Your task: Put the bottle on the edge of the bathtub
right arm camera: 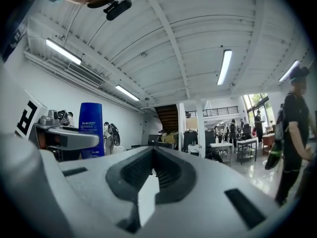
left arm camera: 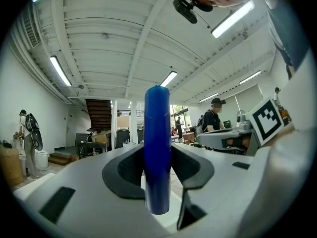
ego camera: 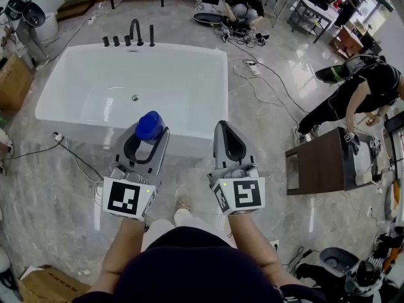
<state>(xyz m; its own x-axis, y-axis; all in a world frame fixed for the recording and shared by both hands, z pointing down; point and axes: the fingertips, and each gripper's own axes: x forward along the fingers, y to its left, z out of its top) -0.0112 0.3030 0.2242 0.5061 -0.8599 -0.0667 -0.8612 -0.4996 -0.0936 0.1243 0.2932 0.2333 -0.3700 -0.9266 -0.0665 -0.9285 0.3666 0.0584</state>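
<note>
The left claw pinches the blue bottle upright by the bathtub's near rim. The right claw is pressed together, empty. Next, the bottle likely needs lowering squarely onto that rim.

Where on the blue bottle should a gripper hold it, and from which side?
Its lower body, jaws across the two broad faces, coming in from the narrow edge: the blue bottle is slim and stands upright, as the left gripper grips it now.
</note>
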